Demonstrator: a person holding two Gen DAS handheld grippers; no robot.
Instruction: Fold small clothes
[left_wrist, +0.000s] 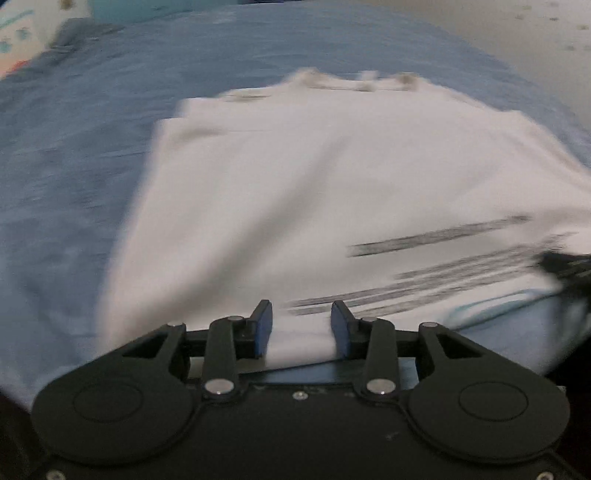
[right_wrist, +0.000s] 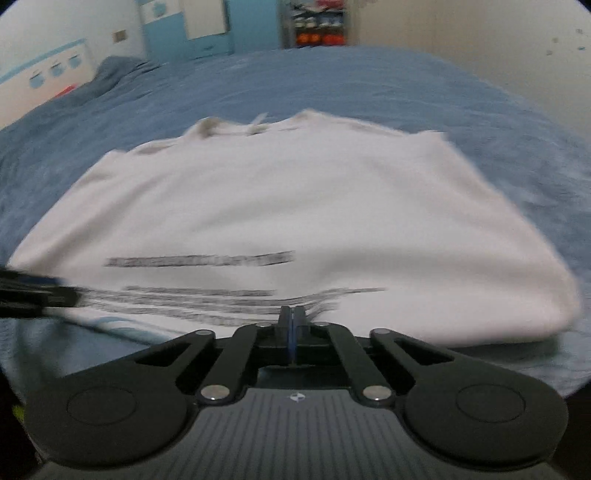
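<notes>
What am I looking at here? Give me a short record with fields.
Setting: blue bedspread on a bed
Garment: white T-shirt with dark printed lines, lying on the bedspread
Left tool: jaws apart, shirt's near edge between them
Right tool: jaws closed at the shirt's near edge; whether cloth is pinched, cannot tell
Image: motion-blurred

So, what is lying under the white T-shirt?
The white T-shirt lies on a blue bedcover, which shows all around it. A pale blue strip peeks out at its near edge; I cannot tell what that is. Anything else beneath is covered.
</notes>
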